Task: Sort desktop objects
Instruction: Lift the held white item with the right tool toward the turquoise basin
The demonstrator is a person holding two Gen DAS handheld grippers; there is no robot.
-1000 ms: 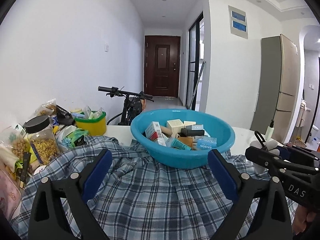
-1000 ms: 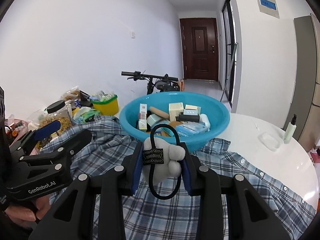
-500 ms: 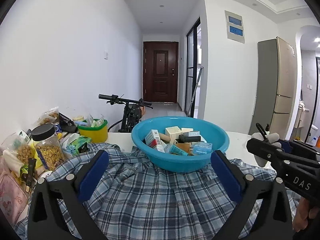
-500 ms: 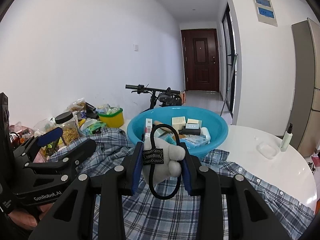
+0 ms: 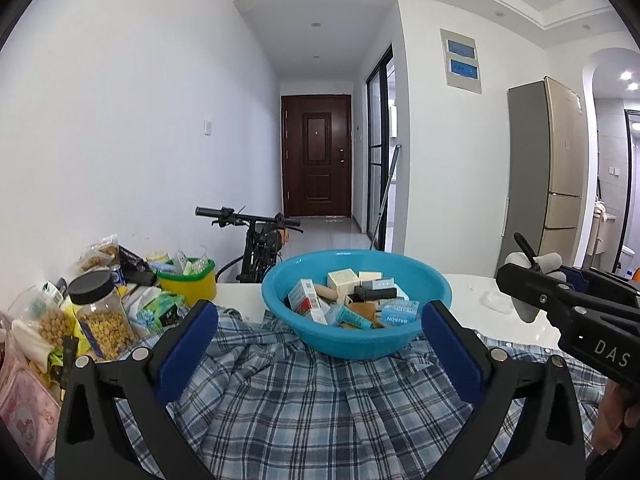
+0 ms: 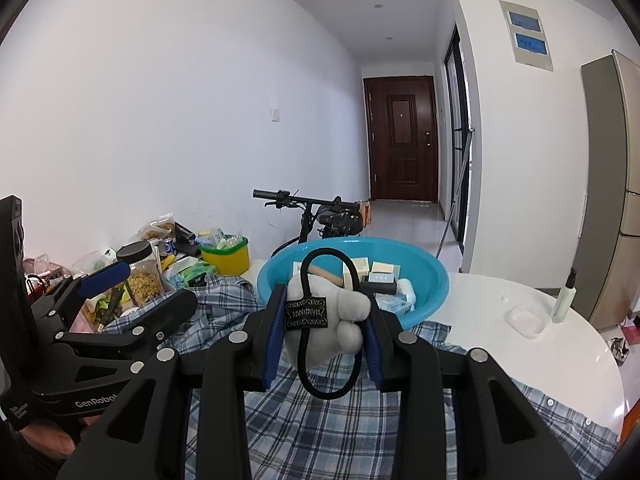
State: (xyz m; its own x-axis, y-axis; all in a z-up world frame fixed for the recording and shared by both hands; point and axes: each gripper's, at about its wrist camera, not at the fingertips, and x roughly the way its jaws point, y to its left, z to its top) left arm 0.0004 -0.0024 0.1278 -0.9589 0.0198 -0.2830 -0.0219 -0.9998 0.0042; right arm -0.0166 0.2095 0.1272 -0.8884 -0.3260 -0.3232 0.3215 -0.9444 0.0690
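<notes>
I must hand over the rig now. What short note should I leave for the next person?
Right gripper: shut on a grey plush toy with a black loop, held above the plaid shirt.
Left gripper: open, empty; its jaws have just been opening.
Blue basin: sits on the shirt, already holds small boxes.
Left to do: put the toy away; snacks and a jar remain at the table's left side.
</notes>
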